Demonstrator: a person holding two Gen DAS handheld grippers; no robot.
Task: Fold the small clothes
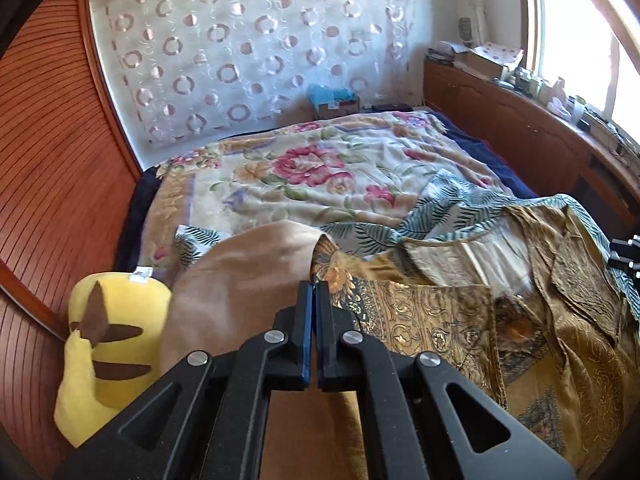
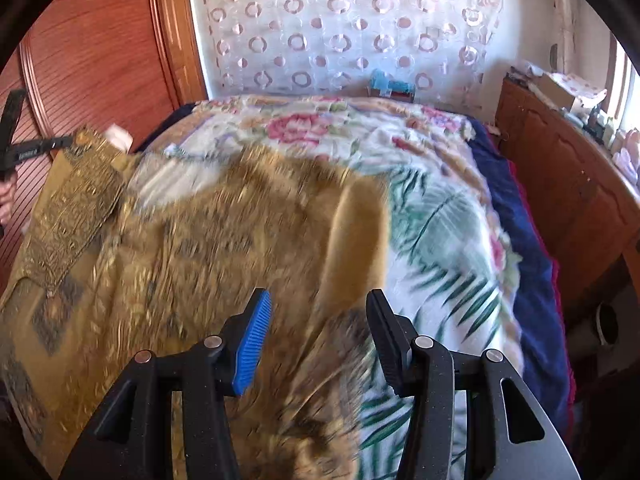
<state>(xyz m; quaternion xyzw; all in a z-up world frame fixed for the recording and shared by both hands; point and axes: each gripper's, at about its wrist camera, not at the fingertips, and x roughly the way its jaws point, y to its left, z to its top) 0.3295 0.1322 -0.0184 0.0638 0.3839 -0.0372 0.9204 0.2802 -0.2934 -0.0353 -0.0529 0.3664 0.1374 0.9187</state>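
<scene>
A gold-brown patterned garment (image 1: 440, 320) lies spread on the bed, with a folded panel near my left gripper. My left gripper (image 1: 315, 292) is shut, pinching the garment's edge where its plain tan underside (image 1: 240, 280) curls up. In the right wrist view the same garment (image 2: 200, 220) is motion-blurred across the bed. My right gripper (image 2: 318, 300) is open above the garment's right part, holding nothing. The left gripper (image 2: 24, 148) shows at the far left edge there, at the garment's lifted corner.
The bed carries a floral blanket (image 1: 300, 168) and a white leaf-print sheet (image 2: 448, 240). A yellow plush toy (image 1: 108, 344) sits at the bed's left. A wooden wardrobe (image 1: 52, 160) is left, a cluttered wooden cabinet (image 1: 520, 120) right, and a curtain (image 1: 240, 40) hangs behind.
</scene>
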